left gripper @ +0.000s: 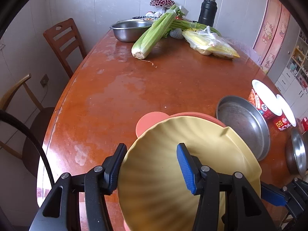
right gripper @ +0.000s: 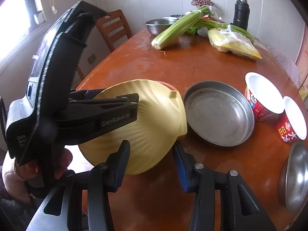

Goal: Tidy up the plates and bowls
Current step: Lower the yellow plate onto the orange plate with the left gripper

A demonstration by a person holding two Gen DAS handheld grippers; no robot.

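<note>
Beside the steel pan (right gripper: 218, 113), left gripper (left gripper: 152, 165) clamps the tilted yellow plate (right gripper: 146, 127); right gripper (right gripper: 151, 163) straddles its rim, jaws narrow, contact unclear.

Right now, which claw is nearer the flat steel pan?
Right. The right claw sits at the yellow plate's edge next to the steel pan; the left claw straddles the plate's far side, away from it.

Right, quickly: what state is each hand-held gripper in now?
Left hand-held gripper: closed on the yellow plate.
Right hand-held gripper: at the plate's edge; whether it grips cannot be told.
</note>
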